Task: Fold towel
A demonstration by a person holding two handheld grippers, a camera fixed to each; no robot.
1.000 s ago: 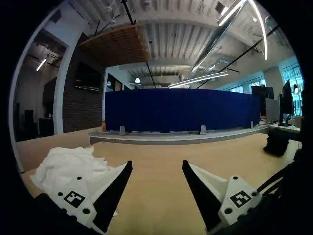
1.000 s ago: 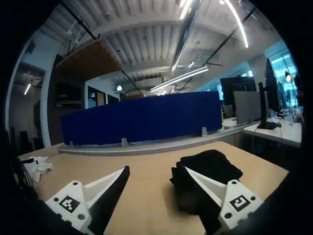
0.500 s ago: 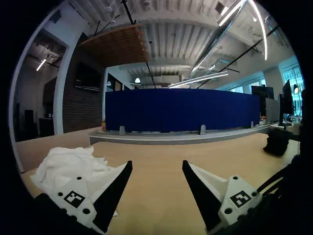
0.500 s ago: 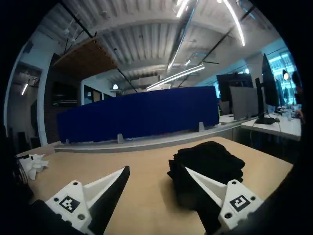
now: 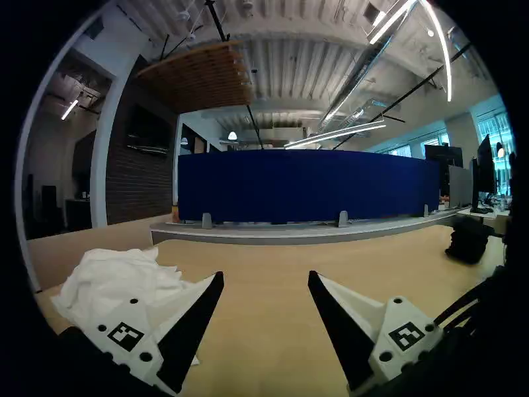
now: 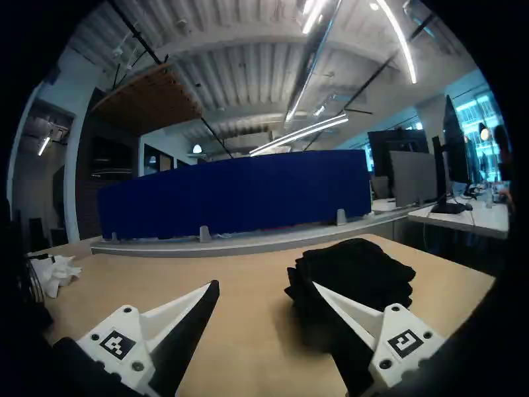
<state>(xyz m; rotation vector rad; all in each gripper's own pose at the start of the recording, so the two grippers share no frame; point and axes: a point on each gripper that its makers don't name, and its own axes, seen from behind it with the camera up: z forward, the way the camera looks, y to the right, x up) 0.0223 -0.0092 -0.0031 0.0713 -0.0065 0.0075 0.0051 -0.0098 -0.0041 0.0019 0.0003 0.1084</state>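
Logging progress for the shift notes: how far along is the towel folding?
Looks done: a neat stack of folded black cloths sits on the wooden table. In hand: nothing; the left gripper and right gripper are both open and empty. Left to do: the white towel lies crumpled and unfolded near the left gripper.

towel (image 5: 116,281): on table (image 5: 264,317), left | towel stack (image 6: 357,271): on table, right | partition (image 5: 304,185): behind table's far edge
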